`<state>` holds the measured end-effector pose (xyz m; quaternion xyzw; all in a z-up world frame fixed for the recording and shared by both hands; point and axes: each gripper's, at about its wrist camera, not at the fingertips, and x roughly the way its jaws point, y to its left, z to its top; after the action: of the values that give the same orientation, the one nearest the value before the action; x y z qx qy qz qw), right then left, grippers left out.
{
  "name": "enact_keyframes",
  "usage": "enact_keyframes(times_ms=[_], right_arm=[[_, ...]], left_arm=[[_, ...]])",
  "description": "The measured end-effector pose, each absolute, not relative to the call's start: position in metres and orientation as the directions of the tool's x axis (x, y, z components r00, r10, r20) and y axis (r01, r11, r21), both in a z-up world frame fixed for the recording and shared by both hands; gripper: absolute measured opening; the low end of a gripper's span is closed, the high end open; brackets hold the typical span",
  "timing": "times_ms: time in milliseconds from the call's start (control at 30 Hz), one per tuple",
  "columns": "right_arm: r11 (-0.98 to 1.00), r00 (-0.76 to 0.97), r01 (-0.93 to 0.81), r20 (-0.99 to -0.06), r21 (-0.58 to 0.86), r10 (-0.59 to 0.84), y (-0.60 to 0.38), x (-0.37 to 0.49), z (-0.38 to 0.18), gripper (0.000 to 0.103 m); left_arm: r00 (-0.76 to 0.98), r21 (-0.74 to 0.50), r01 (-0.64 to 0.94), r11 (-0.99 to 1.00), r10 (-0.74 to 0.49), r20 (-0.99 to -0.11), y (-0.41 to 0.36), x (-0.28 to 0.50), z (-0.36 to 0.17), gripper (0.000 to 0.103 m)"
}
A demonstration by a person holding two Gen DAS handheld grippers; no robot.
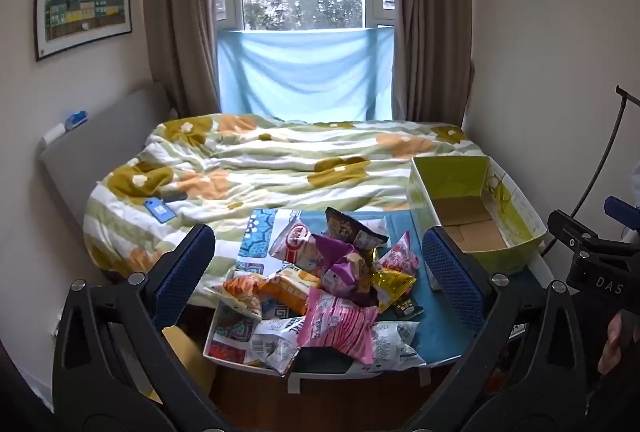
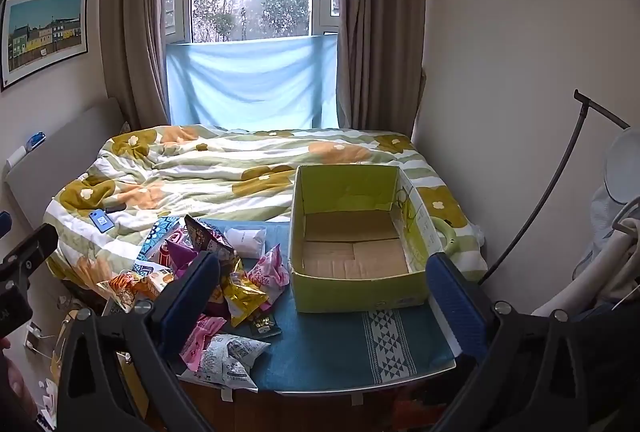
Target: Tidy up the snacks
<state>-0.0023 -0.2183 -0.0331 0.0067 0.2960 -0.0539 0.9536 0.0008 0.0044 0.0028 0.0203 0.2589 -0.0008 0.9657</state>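
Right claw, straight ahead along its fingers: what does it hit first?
Probably the open green cardboard box, empty, on the blue cloth; it sits centred between the right claw's open fingers. Depth is unclear.

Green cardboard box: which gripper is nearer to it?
Right. The right gripper, open, faces the green cardboard box head-on, framing its front wall. The left gripper, open, is centred on the snack pile, beside the box.
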Motion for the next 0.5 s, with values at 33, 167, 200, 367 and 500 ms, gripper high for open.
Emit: enact_keyframes(times_ms=[33,167,200,367,500], right_arm=[[0.994,0.818,0.106,-0.566,-0.021,-0.099,-0.2183,-0.0019,-0.0331,0.103],[0.994,0.817,0.106,-0.568,-0.020,-0.099,-0.2201,-0.0016,-0.0329,0.103],[0.994,0.817,0.106,-0.568,-0.020,-0.099,-0.2196,0.0011,-0.0332,0.103],[0.994,0.817,0.105,-0.568,-0.017,-0.096,-0.2158,0.0010,-0.0332,0.103],[0.994,0.817,0.104,-0.569,-0.014,-0.093,-0.2148,0.0001,-0.0328,0.103]], left_arm=[[0.866,0.038,0.012,0.999,0.008,-0.501,0.0045,0.0008,0.0024,0.102],[0.863,0.032,0.018,0.999,0.001,-0.506,0.0056,0.0020,-0.0009,0.102],[0.862,0.033,0.018,0.999,0.001,-0.507,0.0059,0.0026,-0.0021,0.102],[0.862,0.031,0.020,0.999,-0.001,-0.508,0.0090,0.0009,-0.0021,0.102],[0.859,0.032,0.021,0.999,-0.002,-0.512,0.0095,0.0017,-0.0016,0.102]])
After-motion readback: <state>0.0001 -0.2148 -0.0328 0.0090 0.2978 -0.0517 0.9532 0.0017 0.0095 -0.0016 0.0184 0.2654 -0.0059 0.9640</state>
